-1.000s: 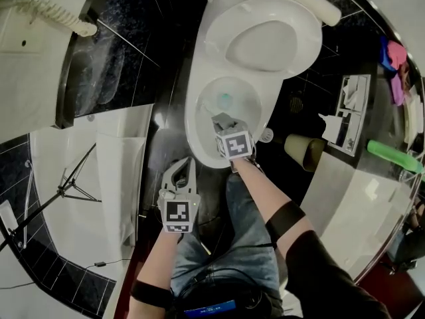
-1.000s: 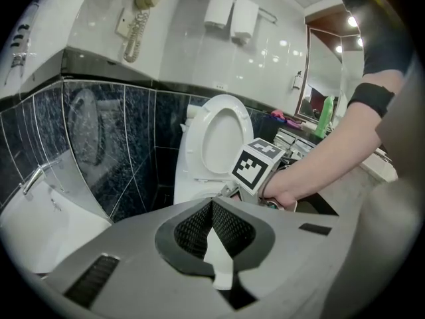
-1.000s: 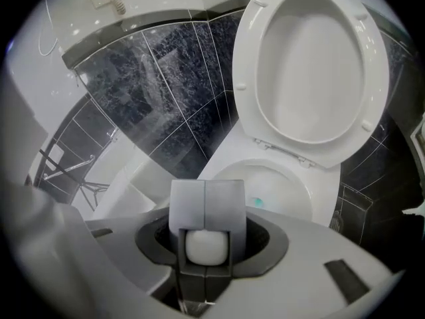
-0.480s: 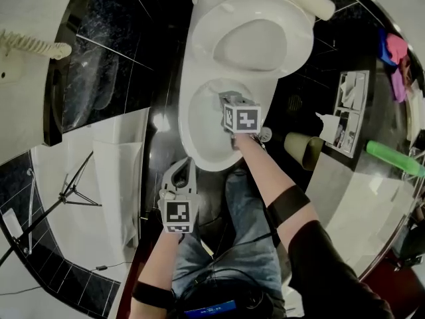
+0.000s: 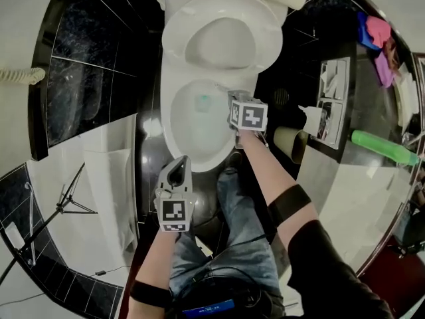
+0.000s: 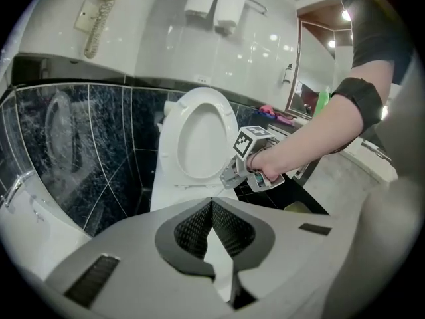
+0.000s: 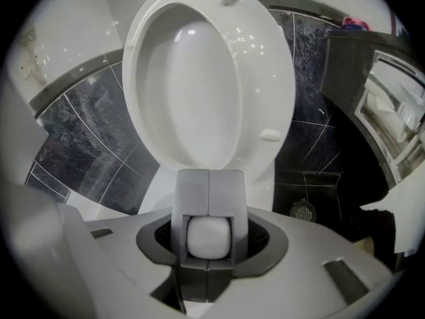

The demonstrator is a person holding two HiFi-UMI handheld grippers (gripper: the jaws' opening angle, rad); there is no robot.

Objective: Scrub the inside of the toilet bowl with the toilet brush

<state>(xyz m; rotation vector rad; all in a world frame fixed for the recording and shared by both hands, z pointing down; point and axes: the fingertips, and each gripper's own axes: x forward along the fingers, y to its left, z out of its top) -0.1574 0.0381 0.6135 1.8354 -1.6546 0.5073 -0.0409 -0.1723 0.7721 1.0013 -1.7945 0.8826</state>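
Head view: the right gripper (image 5: 233,102) hangs over the right rim of the white ceramic toilet bowl (image 5: 169,121). The left gripper (image 5: 180,162) is nearer, on the left.

Left gripper view: jaws together, nothing between.

Right gripper view: jaws clamped on the white rounded toilet brush handle (image 7: 209,236). Gripped at its end, the brush could twist loose when pressed against porcelain.

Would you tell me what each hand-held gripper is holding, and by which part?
Right hand-held gripper: white handle end, seemingly the toilet brush's. Left hand-held gripper: nothing.
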